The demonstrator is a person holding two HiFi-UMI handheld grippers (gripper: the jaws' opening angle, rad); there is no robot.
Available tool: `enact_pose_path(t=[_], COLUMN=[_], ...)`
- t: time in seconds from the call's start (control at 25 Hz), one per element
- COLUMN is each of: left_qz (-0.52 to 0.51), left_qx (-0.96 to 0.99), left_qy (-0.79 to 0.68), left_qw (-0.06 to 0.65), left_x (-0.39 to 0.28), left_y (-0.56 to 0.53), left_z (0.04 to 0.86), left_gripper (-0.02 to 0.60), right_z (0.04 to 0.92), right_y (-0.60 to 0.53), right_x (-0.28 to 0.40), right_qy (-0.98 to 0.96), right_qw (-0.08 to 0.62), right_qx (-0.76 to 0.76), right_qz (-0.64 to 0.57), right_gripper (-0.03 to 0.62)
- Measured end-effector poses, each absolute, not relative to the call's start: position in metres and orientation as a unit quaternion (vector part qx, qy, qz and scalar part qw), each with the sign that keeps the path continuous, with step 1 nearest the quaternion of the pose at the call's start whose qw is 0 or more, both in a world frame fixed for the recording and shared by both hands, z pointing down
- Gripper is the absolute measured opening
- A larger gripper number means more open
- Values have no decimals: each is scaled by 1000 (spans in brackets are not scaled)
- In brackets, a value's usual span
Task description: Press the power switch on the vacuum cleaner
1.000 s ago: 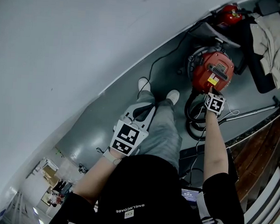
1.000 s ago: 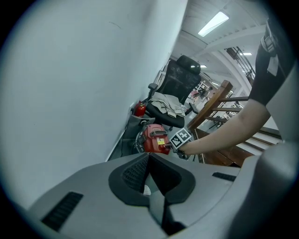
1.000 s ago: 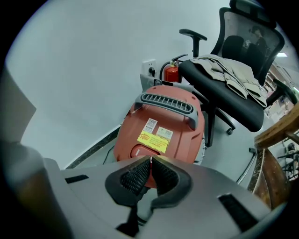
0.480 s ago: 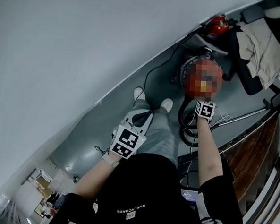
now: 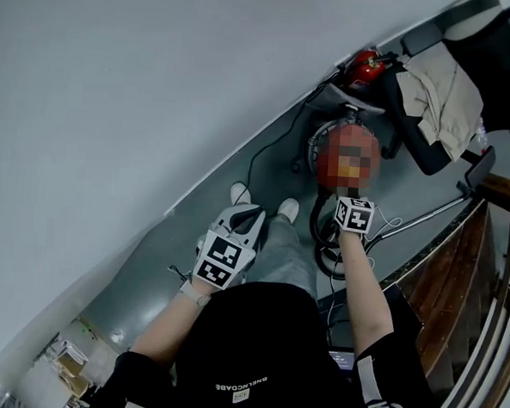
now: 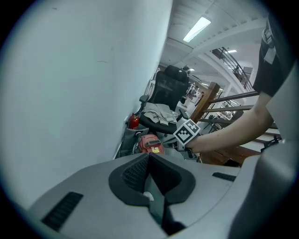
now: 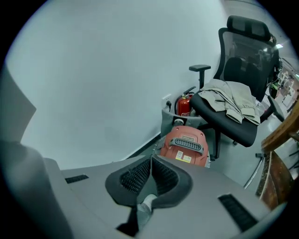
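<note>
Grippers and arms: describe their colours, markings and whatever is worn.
The left gripper and right gripper are alike: pale grey moulded shells, black ribbed pads at the jaws. Each carries a white cube printed with black square markers. Black short sleeves; forearms bare.

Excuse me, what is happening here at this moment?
A person stands beside a wall, with a gripper in each hand. The right gripper, jaws shut and empty, is held out toward the red vacuum cleaner on the floor; whether it touches the machine cannot be told. The left gripper, also shut and empty, hangs low at the person's side.
</note>
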State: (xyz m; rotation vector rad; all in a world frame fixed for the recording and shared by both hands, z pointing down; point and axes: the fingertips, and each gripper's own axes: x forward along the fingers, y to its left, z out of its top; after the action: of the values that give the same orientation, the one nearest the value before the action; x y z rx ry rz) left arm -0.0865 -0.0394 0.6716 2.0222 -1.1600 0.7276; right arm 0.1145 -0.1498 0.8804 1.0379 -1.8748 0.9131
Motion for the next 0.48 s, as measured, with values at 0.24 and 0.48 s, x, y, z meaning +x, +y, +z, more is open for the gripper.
enact_pose_path(t=[0.24, 0.48], left_qz=[266, 256], left_qx=[797, 811], left_qy=[-441, -432], left_qw=[317, 301], left_x=[-81, -75], left_y=[-43, -48], left_z=[639, 609], left_gripper=[15, 15], right_z=[801, 717], right_y=[-145, -138], right_x=[98, 91], right_qy=[-762, -780], right_qw=[331, 264], right_qx=[417, 428], right_qz=[370, 372], right_gripper=[29, 29])
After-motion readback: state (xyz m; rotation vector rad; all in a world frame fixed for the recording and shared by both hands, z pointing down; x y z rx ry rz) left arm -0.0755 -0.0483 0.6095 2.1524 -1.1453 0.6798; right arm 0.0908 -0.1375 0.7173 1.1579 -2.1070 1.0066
